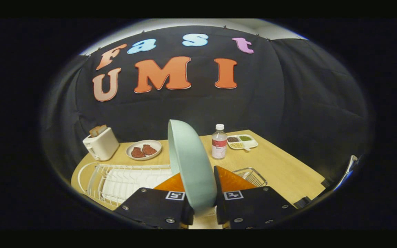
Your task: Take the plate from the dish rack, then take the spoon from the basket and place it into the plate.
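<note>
A pale green plate stands on edge between my two fingers, held up in the air above the table. My gripper is shut on its lower rim, one finger on each face. The white wire dish rack lies below and to the left of the fingers, with no plate in it. A small wire basket sits just beyond the right finger; what is in it is hidden.
On the wooden table beyond the plate stand a white toaster with bread, a white plate of meat, a water bottle and a divided dish of beans.
</note>
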